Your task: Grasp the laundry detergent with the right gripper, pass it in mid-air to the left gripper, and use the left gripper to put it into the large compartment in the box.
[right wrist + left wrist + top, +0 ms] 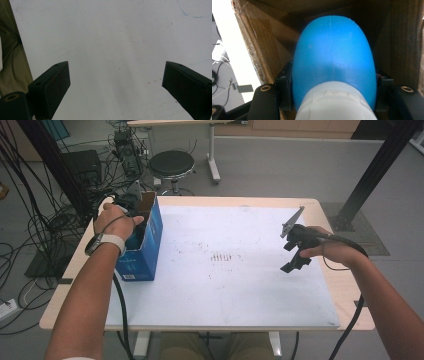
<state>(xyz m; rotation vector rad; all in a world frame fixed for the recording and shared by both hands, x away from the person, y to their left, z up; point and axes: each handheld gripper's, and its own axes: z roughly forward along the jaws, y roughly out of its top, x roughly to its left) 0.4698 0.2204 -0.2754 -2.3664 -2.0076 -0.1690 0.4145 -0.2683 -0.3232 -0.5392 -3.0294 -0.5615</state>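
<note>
White table (225, 290), blue box (150, 250), blue bulb (333, 57) inside

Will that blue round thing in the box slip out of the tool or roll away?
The blue object looks smooth and curved, so it might slip from the left tool pinching its sides. Set down, its rounded shape would probably roll. Inside the cardboard box, the walls should stop it.

- Box (148, 245) stands on the mat (225, 285) at the table's (345, 292) left edge.
- My left gripper (131, 200) reaches down into the box; inside, a bottle (333, 60) sits between its jaws, box walls on either side.
- My right gripper (295, 251) hangs over the mat's right part, well apart from the box.
- Stool (171, 165) stands on the floor behind the table.
</note>
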